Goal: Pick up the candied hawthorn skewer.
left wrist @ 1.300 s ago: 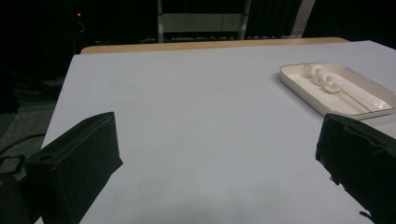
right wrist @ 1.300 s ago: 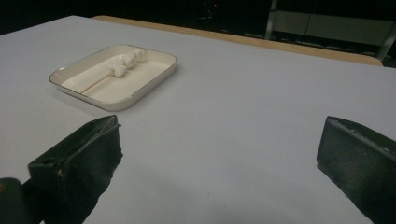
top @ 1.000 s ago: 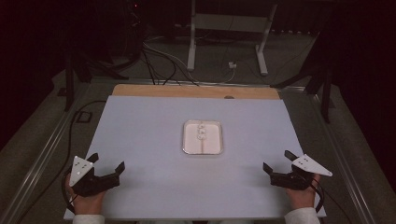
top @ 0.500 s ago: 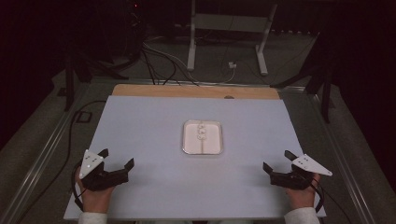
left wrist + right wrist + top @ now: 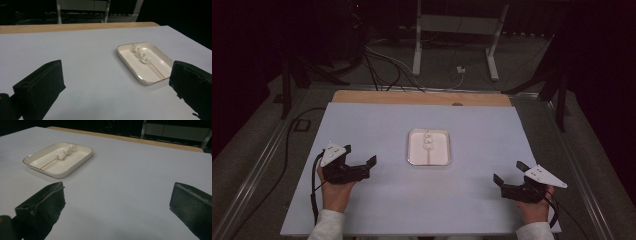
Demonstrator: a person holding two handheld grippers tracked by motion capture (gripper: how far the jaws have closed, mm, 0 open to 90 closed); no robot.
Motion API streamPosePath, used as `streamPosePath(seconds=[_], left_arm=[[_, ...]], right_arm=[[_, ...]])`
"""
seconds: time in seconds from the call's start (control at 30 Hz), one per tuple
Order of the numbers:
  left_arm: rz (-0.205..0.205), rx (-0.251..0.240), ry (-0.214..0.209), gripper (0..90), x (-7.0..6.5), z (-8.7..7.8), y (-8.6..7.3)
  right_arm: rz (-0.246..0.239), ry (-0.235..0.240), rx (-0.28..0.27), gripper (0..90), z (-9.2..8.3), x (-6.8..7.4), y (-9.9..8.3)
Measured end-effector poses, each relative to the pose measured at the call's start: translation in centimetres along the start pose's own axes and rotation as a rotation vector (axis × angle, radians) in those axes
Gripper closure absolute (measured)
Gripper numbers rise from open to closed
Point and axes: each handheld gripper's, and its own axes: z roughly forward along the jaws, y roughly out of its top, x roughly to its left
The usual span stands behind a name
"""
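Note:
A shallow white tray (image 5: pixel 443 160) lies at the middle of the pale tabletop. In it rests a thin wooden skewer (image 5: pixel 157 70) with three white marshmallows (image 5: pixel 141 54) threaded near its far end. My left gripper (image 5: pixel 360 164) hovers to the tray's left, jaws wide open and empty, the tray (image 5: pixel 127 60) showing ahead and to the right between them. My right gripper (image 5: pixel 507 173) sits near the front right of the table, also open and empty, with the tray (image 5: pixel 58 173) and marshmallows (image 5: pixel 65 151) off to its upper left.
The white sheet covers a wooden table whose bare far edge (image 5: pixel 422 97) shows at the back. Beyond it stand metal stand legs (image 5: pixel 456 30) and loose cables (image 5: pixel 387 65) on a dark floor. A black cable (image 5: pixel 294 135) runs along the left side.
My left gripper has moved forward and to the right, closer to the tray. The right gripper has stayed where it was.

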Motion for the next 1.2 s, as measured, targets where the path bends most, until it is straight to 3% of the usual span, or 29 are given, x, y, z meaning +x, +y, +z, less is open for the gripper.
streamPosePath(seconds=[0.47, 0.8, 1.2], left_arm=[[0.025, 0.061, -0.075, 0.6, -2.4, 5.2, 0.9], [0.019, 0.106, -0.117, 1.0, -3.9, 8.4, 1.2], [0.022, 0.176, -0.133, 1.1, -5.9, 11.9, 0.6]], right_arm=[[-0.005, 0.004, -0.001, 0.1, 0.0, 0.1, 0.0], [-0.007, 0.006, 0.003, 0.1, 0.1, 0.1, 0.0], [-0.008, 0.006, 0.005, 0.1, 0.2, 0.1, 0.0]])
